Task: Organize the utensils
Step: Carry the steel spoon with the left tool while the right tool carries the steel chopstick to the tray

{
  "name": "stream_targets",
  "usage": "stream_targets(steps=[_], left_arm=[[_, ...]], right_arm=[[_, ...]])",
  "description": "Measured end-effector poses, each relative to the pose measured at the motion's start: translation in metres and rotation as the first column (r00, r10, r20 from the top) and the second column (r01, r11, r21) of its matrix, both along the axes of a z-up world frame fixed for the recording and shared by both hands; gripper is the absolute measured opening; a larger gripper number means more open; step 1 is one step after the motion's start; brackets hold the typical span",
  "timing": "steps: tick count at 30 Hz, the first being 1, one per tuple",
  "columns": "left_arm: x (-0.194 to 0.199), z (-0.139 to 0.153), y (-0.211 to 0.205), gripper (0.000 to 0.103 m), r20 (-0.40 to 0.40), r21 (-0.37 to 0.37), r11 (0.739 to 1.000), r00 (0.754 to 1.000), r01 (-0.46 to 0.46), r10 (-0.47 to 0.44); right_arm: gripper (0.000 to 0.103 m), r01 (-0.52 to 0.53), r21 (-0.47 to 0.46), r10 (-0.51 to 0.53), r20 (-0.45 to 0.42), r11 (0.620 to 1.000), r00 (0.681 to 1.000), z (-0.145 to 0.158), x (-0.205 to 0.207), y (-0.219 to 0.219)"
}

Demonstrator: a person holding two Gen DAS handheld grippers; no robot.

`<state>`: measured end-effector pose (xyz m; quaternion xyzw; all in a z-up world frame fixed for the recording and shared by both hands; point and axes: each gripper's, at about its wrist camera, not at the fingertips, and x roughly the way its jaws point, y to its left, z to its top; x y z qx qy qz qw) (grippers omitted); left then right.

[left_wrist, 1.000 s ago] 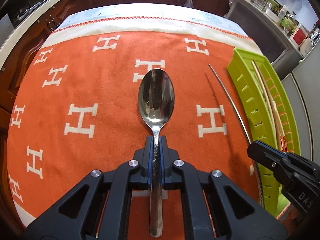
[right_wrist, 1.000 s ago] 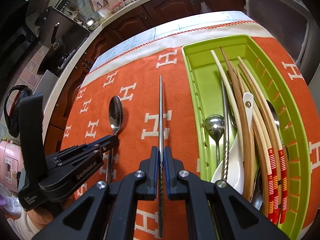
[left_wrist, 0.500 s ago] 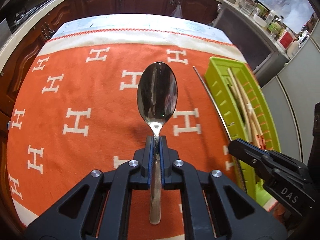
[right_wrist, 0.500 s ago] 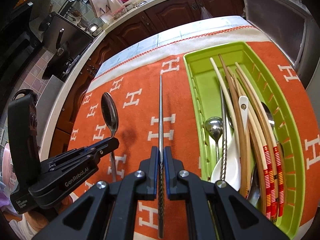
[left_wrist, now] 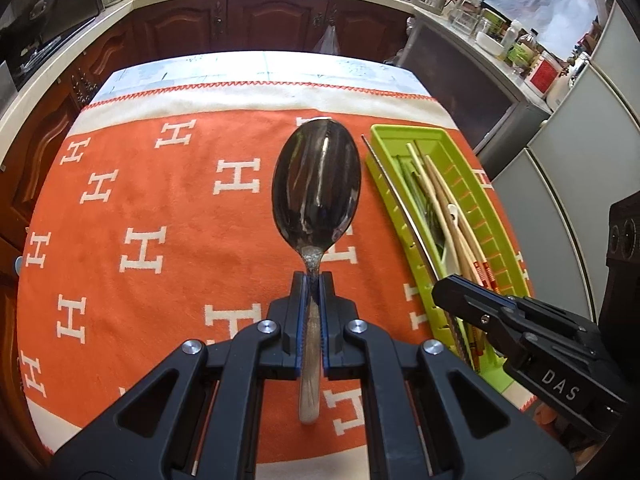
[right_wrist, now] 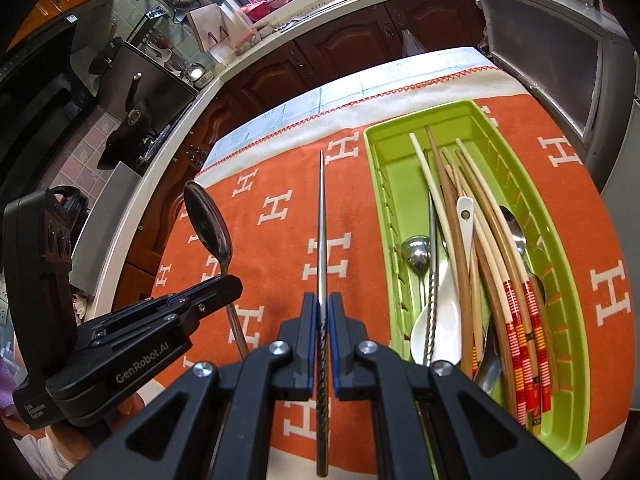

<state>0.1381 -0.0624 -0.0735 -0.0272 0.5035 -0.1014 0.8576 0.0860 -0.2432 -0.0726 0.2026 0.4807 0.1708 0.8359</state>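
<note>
**Spoon and Metal Chopstick Heading for the Green Tray**

The left gripper point(left_wrist: 313, 280) is clamping a steel spoon point(left_wrist: 316, 188) by the neck, bowl pointing toward the table's far edge, handle trailing back between the jaws. The right gripper point(right_wrist: 323, 300) is pinching a metal chopstick point(right_wrist: 322, 216) at its twisted grip end, tip aimed at the far edge too. Both utensils are hanging clear above the orange blanket point(left_wrist: 160, 200) that is covering the table.

The green utensil tray point(right_wrist: 568, 280) is lying along the table's right edge, already crowded with bamboo chopsticks point(right_wrist: 480, 248), a white ceramic spoon point(right_wrist: 440, 308) and a small steel spoon point(right_wrist: 416, 252).

The step in hand looks like carrying both pieces over to the tray. To do it well, each piece should be kept parallel to the tray's long side, lowered close to the pile before the jaws are eased apart, and the chopstick laid with the other sticks, the spoon by the spoons. Going one hand at a time would be avoiding a clash over the narrow tray.
</note>
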Motion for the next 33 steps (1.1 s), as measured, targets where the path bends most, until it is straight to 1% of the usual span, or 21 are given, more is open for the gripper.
stream_targets(steps=[18,26,33], left_arm=[[-0.033,0.033,-0.013,0.004,0.083,0.001,0.998,0.995,0.057,-0.057],[-0.043,0.047,-0.018,0.003,0.117,0.002,0.997,0.991,0.072,-0.072],[-0.051,0.065,-0.027,0.003,0.15,0.01,0.994,0.983,0.106,-0.106]], right_arm=[[0.005,-0.026,0.008,0.026,0.062,1.0,0.998,0.016,-0.017,0.002],[0.005,-0.021,0.005,0.021,0.09,1.0,0.996,0.026,-0.028,-0.002],[0.005,-0.007,0.003,0.007,0.121,1.0,0.993,0.038,-0.036,-0.01]])
